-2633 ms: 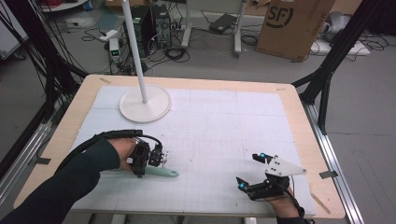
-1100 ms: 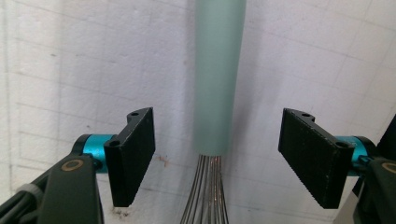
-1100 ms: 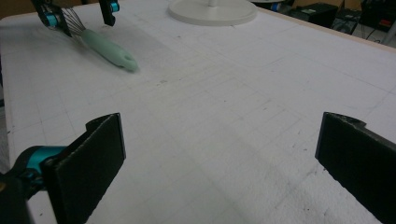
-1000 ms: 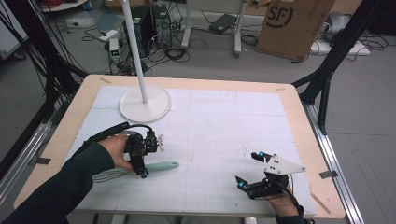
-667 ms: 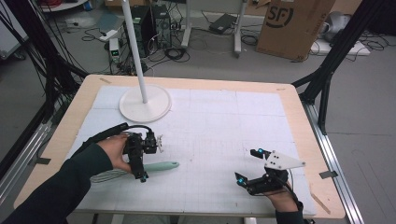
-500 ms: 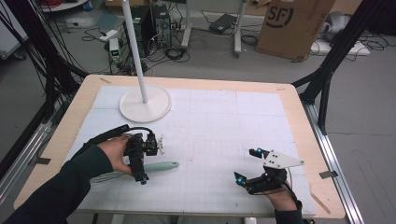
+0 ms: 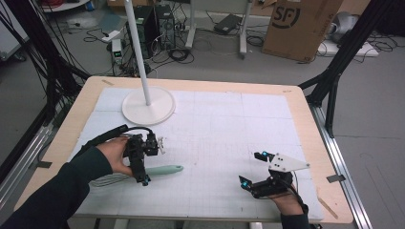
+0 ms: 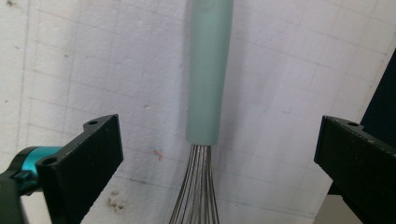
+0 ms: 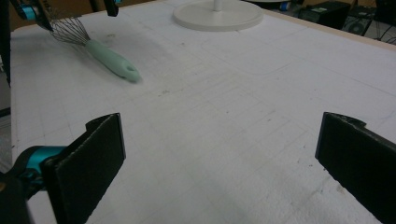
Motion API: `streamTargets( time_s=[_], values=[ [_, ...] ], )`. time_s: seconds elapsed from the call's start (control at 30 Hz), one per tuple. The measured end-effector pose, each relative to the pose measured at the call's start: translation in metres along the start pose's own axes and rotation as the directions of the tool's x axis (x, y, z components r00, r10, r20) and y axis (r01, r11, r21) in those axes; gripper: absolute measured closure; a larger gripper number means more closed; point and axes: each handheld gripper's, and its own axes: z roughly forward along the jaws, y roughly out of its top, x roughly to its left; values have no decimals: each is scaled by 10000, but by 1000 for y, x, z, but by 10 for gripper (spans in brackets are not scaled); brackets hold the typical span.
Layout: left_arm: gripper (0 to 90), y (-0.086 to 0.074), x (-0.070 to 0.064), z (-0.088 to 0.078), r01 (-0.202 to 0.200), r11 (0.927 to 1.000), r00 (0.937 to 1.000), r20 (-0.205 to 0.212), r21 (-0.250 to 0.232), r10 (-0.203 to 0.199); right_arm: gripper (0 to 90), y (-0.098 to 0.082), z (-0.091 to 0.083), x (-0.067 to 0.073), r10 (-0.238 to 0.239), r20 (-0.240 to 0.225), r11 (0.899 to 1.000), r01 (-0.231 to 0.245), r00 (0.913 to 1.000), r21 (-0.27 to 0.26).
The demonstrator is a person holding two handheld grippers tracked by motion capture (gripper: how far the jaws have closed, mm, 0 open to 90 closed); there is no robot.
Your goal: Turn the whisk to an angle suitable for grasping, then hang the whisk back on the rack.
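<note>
Left gripper view is looking straight down between the two black jaws of the left hand-held gripper point(image 8: 212, 154), which are standing wide apart after having just been opening; nothing is pressing against either pad. Between them the whisk point(image 8: 208, 70) is lying flat on the white worktop point(image 8: 70, 56), its mint-green handle running toward 12 o'clock and its wire loops fanning toward 6 o'clock, clear of both jaws.

From the high view, the left hand-held gripper point(image 7: 142, 171) is hovering over the whisk point(image 7: 162, 170) at about 8 o'clock on the worktop point(image 7: 229, 124), with the handle pointing toward 3 o'clock and the wires sitting under the person's hand. The right hand-held gripper point(image 7: 252, 169) is resting at about 5 o'clock, well apart from the whisk, its jaws also spread wide with nothing between them. In the right gripper view, the right hand-held gripper point(image 9: 219, 154) is facing bare worktop, the whisk point(image 9: 109, 58) lying off at 10 o'clock. A white lamp base point(image 7: 148, 105) is standing at 11 o'clock on the worktop.
</note>
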Motion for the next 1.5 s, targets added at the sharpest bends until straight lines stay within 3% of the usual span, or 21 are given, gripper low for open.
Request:
streamTargets(
  time_s=[0.17,0.4,0.77,1.13,1.27,1.5],
  values=[
    [17,-2,4,-2,61,10000,10000,-10,-18,-61,4,-1,-2,1,-19,61,10000,19,10000,19],
    [17,-1,0,-3,-56,10000,10000,15,-34,56,4,0,-1,1,2,56,10000,-3,10000,13],
    [17,-1,1,-5,-83,9993,9999,-89,-364,80,4,2,1,2,-43,30,10000,43,10000,31],
    [22,1,-2,-4,-225,9994,9997,-121,-280,221,4,2,5,3,-70,-51,9999,70,10000,77],
    [100,2,-3,1,-273,9996,9987,-423,-124,267,4,1,3,3,-58,-7,10000,58,10000,74],
    [167,5,-5,5,-538,9985,9978,-383,20,538,4,1,4,3,-145,-78,9999,145,9999,43]
  ],
)
